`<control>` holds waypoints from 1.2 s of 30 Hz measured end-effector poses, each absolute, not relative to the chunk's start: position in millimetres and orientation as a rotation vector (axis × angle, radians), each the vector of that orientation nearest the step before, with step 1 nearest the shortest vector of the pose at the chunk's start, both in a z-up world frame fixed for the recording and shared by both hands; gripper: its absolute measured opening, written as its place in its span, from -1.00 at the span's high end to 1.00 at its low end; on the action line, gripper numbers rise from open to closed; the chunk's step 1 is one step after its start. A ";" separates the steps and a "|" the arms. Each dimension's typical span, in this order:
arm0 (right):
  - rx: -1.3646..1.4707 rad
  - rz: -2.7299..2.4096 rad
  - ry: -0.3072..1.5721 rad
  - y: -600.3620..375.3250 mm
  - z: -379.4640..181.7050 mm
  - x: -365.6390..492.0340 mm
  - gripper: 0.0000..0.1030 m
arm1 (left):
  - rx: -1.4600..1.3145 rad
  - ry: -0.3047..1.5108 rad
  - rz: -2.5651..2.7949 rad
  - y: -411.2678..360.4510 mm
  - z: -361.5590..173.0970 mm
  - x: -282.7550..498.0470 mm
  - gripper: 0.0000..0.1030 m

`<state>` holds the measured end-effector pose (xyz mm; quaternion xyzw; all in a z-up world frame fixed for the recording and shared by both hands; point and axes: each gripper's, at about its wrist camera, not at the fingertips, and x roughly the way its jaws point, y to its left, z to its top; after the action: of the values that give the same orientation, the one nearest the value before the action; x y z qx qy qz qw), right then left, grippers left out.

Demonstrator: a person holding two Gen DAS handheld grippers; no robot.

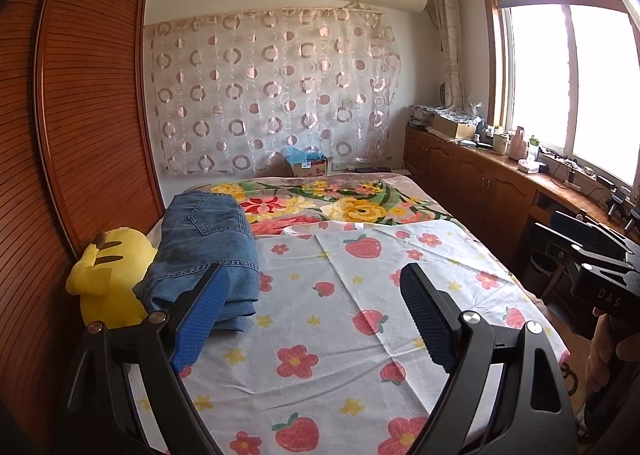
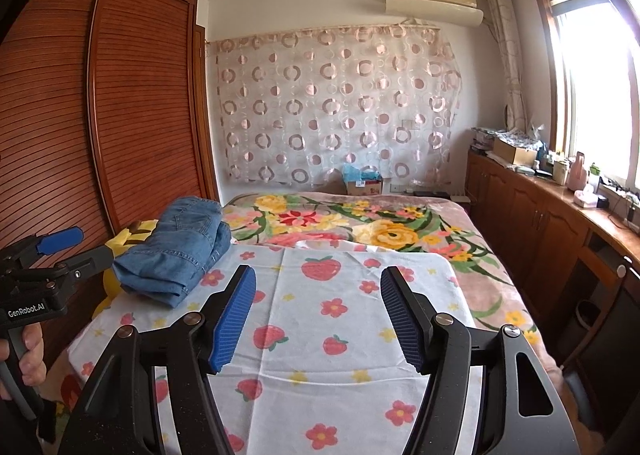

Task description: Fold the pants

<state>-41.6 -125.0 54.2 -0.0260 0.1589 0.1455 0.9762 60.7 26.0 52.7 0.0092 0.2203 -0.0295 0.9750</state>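
Denim, thick and floppy, the pants sit folded at ten o'clock on the bed, probably heavy. Left claw and right claw gape wide, empty; pinch stacked hems.

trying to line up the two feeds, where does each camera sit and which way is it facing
Left wrist: sits on the left gripper, facing along its open fingers down the bed at the folded jeans and curtain; the right gripper shows at the right edge.
Right wrist: sits on the right gripper, also open, facing the same way; the left gripper and left hand show at the left edge.
Shared: jeans, strawberry sheet, plush toy, curtain.
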 end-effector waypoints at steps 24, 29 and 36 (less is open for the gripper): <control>-0.054 0.294 0.314 -125.6 56.6 -43.9 -0.33 | 0.016 0.442 -0.060 29.2 52.5 60.3 -0.70; -0.055 0.294 0.313 -125.4 56.7 -44.9 -0.33 | 0.017 0.442 -0.060 29.0 52.0 59.8 -0.70; -0.053 0.294 0.314 -125.1 56.8 -44.8 -0.35 | 0.017 0.442 -0.061 29.4 51.4 59.4 -0.70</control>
<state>-44.8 -125.1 56.8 -0.0265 0.1556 0.1460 0.9766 59.4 29.4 51.4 0.0082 0.2191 -0.0301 0.9752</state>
